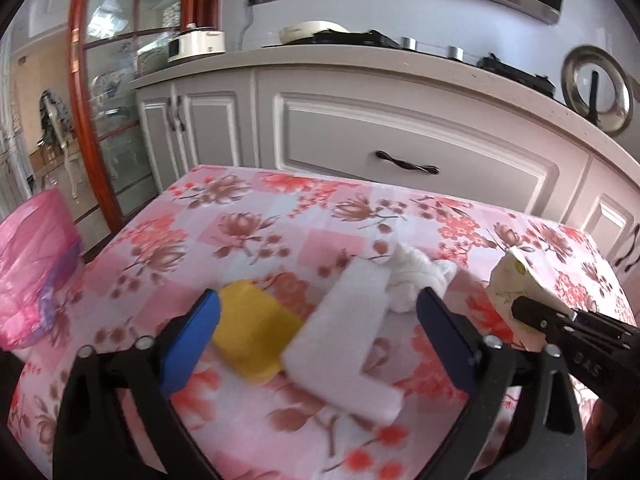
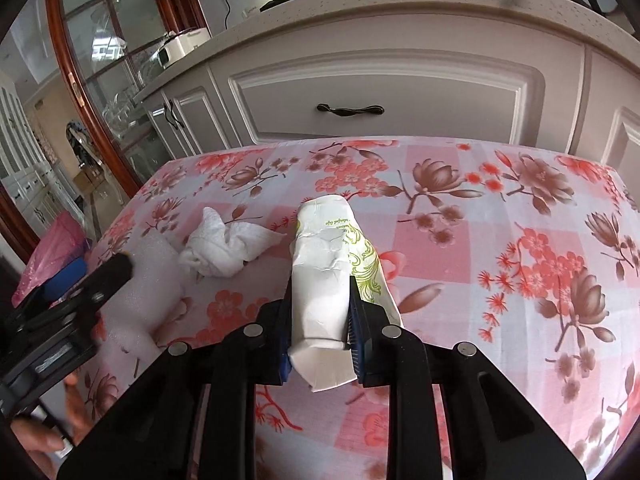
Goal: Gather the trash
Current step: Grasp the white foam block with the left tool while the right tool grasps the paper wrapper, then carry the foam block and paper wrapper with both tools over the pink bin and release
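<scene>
My right gripper (image 2: 320,308) is shut on a crumpled white paper cup with green print (image 2: 324,264), held over the floral table; it also shows in the left wrist view (image 1: 516,284). My left gripper (image 1: 320,316) is open above the table, its blue fingers (image 1: 192,340) either side of a yellow sponge-like block (image 1: 256,336) and a white foam piece (image 1: 352,328). A crumpled white tissue (image 1: 416,276) lies just beyond the foam; it also shows in the right wrist view (image 2: 228,248).
A pink plastic bag (image 1: 36,272) hangs off the table's left edge. The table wears a pink floral cloth (image 2: 500,260). Grey kitchen cabinets (image 1: 400,136) and a countertop with appliances stand close behind the table.
</scene>
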Action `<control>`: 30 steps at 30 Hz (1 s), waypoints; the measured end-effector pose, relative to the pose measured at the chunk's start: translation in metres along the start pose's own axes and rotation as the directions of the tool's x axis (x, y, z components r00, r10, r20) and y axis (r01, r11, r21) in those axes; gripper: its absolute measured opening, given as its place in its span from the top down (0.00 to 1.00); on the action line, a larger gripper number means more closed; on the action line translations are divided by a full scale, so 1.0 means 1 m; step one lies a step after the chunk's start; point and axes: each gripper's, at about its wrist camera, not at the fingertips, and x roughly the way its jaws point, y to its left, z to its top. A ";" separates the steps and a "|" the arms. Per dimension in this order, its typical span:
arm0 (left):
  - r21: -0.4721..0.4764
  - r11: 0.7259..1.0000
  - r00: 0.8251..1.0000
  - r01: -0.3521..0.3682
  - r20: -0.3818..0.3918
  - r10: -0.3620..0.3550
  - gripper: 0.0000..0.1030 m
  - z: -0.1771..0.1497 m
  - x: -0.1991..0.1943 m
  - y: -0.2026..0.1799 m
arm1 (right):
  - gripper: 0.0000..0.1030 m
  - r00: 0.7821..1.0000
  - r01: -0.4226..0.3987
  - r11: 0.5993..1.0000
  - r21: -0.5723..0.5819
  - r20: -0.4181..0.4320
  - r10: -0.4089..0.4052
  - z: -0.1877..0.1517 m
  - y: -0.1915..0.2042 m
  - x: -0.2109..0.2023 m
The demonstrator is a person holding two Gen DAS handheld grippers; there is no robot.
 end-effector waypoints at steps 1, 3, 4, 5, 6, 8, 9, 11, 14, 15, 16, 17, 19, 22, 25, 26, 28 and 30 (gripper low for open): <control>0.013 1.000 1.000 0.015 -0.024 -0.015 0.25 -0.001 0.005 -0.005 | 0.78 1.000 0.000 1.000 0.004 0.001 0.000 -0.001 -0.002 -0.002; 0.023 0.999 0.997 0.043 -0.067 -0.041 0.45 -0.005 0.012 -0.012 | 0.78 1.000 -0.002 1.000 0.012 0.004 0.002 -0.001 -0.006 -0.005; 0.042 0.999 0.997 0.029 -0.067 -0.026 0.45 -0.008 0.011 -0.017 | 0.78 1.000 -0.005 1.000 0.018 0.005 0.005 -0.002 -0.008 -0.008; 0.054 0.998 0.998 0.030 -0.062 -0.027 0.51 -0.011 0.008 -0.020 | 0.78 1.000 -0.006 1.000 0.021 0.007 0.006 -0.003 -0.010 -0.010; 0.065 0.997 0.997 0.040 -0.064 -0.036 0.59 -0.013 0.005 -0.023 | 0.78 1.000 -0.008 1.000 0.024 0.011 0.008 -0.004 -0.011 -0.012; 0.072 0.996 0.997 0.047 -0.061 -0.043 0.61 -0.018 -0.002 -0.026 | 0.78 1.000 -0.018 1.000 0.025 0.016 0.017 -0.006 -0.011 -0.019; 0.072 0.996 0.997 0.051 -0.062 -0.047 0.63 -0.021 -0.006 -0.027 | 0.78 1.000 -0.024 0.999 0.024 0.018 0.024 -0.007 -0.010 -0.023; 0.077 0.996 0.998 0.048 -0.055 -0.044 0.65 -0.025 -0.017 -0.028 | 0.78 0.999 -0.031 0.999 0.017 0.024 0.031 -0.012 -0.008 -0.031; 0.080 0.996 0.998 0.048 -0.041 -0.044 0.65 -0.031 -0.037 -0.029 | 0.78 0.999 -0.042 0.999 0.006 0.030 0.042 -0.020 -0.003 -0.047; 0.084 0.996 0.999 0.045 -0.033 -0.042 0.65 -0.034 -0.046 -0.030 | 0.78 0.998 -0.047 0.999 0.003 0.032 0.047 -0.022 -0.001 -0.052; 0.085 0.995 0.999 0.043 -0.026 -0.041 0.65 -0.037 -0.055 -0.029 | 0.78 0.998 -0.052 0.999 -0.003 0.035 0.052 -0.027 0.001 -0.059; 0.083 0.996 0.999 0.043 -0.019 -0.041 0.65 -0.039 -0.063 -0.029 | 0.78 0.998 -0.054 0.998 -0.008 0.037 0.055 -0.029 0.003 -0.064; 0.079 0.996 0.999 0.041 -0.008 -0.040 0.65 -0.045 -0.079 -0.027 | 0.78 0.997 -0.059 0.998 -0.023 0.039 0.060 -0.036 0.008 -0.074; 0.064 0.997 0.999 0.040 0.003 -0.041 0.65 -0.055 -0.101 -0.020 | 0.78 0.997 -0.072 0.996 -0.044 0.038 0.073 -0.048 0.019 -0.089; 0.053 0.998 0.999 0.042 0.013 -0.043 0.65 -0.065 -0.121 -0.012 | 0.78 0.996 -0.081 0.994 -0.070 0.037 0.084 -0.062 0.032 -0.104; 0.051 0.998 0.999 0.044 0.015 -0.045 0.65 -0.067 -0.126 -0.011 | 0.78 0.996 -0.083 0.994 -0.077 0.035 0.085 -0.065 0.036 -0.106; 0.050 0.998 0.999 0.046 0.022 -0.048 0.65 -0.074 -0.139 -0.007 | 0.78 0.995 -0.087 0.992 -0.093 0.032 0.090 -0.073 0.045 -0.112; 0.050 0.998 0.998 0.046 0.032 -0.048 0.65 -0.081 -0.150 -0.002 | 0.78 0.995 -0.086 0.990 -0.109 0.036 0.091 -0.079 0.055 -0.118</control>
